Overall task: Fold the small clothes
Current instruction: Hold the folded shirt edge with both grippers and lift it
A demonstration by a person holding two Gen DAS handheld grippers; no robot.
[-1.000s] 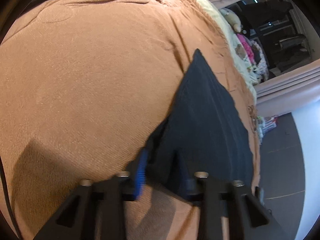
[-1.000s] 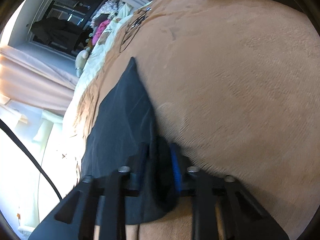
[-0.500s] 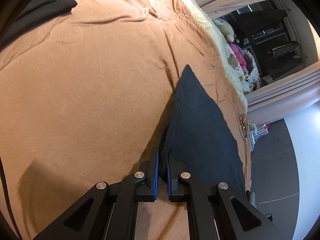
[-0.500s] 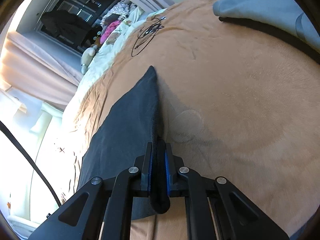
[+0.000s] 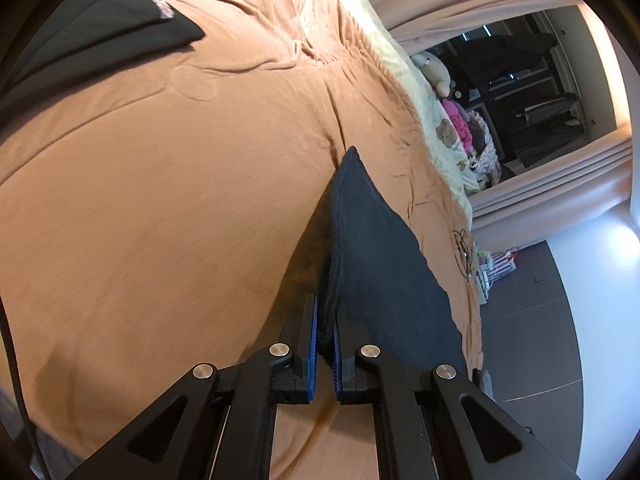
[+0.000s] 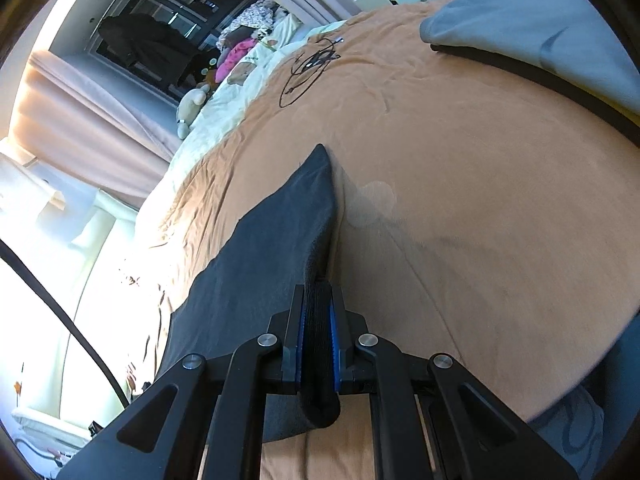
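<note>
A small dark navy garment (image 5: pixel 376 248) lies on the orange-brown bed cover (image 5: pixel 160 200). My left gripper (image 5: pixel 326 300) is shut on its near edge, and the cloth rises off the bed between the blue pads. In the right wrist view the same garment (image 6: pixel 272 248) stretches away to a point. My right gripper (image 6: pixel 316 292) is shut on a thick fold of its edge, and a tail of cloth hangs down behind the pads. The garment's held edge is lifted, and its far corner rests on the cover.
A black garment (image 5: pixel 100 32) lies at the far left of the bed. A grey garment (image 6: pixel 540 28) lies at the far right. A coiled black cable (image 6: pixel 308 68) rests on the cover. Soft toys (image 5: pixel 436 76) and curtains (image 5: pixel 560 188) lie beyond the bed.
Both grippers have closed from open onto the garment's near edge and lifted it off the bed. The views have risen and show more of the room.
</note>
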